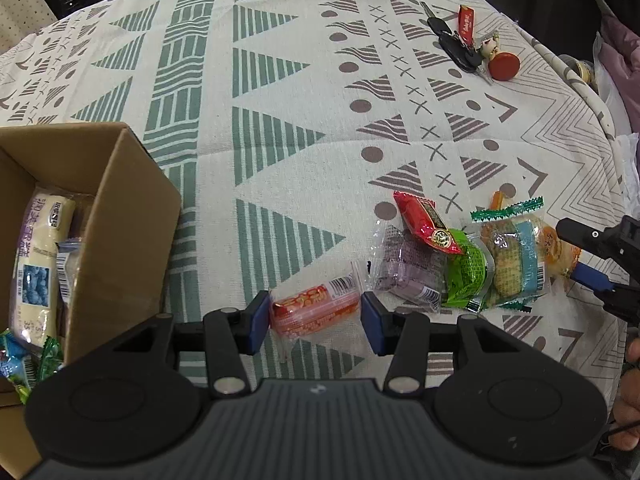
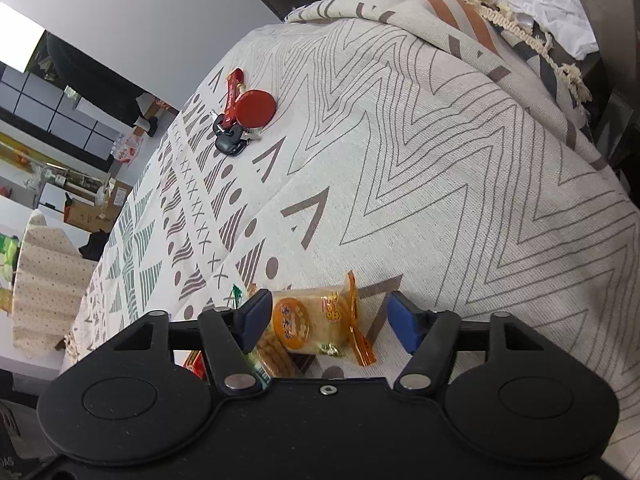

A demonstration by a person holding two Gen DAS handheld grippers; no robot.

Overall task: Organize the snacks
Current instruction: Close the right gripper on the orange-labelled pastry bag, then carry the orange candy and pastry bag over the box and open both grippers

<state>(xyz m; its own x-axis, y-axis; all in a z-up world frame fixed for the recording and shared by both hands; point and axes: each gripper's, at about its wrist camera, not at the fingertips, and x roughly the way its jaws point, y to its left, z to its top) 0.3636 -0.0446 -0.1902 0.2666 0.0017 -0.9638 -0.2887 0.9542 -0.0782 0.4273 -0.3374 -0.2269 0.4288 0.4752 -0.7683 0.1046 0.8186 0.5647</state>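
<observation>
the red-and-pink sausage snack [image 1: 316, 310] lay on the patterned tablecloth [image 1: 280, 140], right between the blue pads of your left gripper [image 1: 315, 322]; the jaws stood spread on either side of it, the left pad touching or almost touching the wrapper and the right pad just clear, so nothing was clamped. just beside it to the right sat the loose pile: a purple packet [image 1: 404, 268], a red packet [image 1: 426, 224] leaning over it, a green packet [image 1: 468, 272] and a clear cracker pack with a blue band [image 1: 516, 256]. at the far right of that pile your right gripper [image 2: 326, 316] straddled an orange rice-cracker packet [image 2: 316, 320], its jaws wide apart; the left pad sat against or very near the wrapper and the right pad stood well off it, so it gripped nothing. to your left the cardboard box [image 1: 132, 216] stood open, holding a long white blueberry-print pack [image 1: 38, 264] upright against other wrappers. well beyond the snacks lay a bunch of keys [image 1: 456, 44] with a red tag [image 1: 466, 20] and a round red charm [image 1: 504, 66].
</observation>
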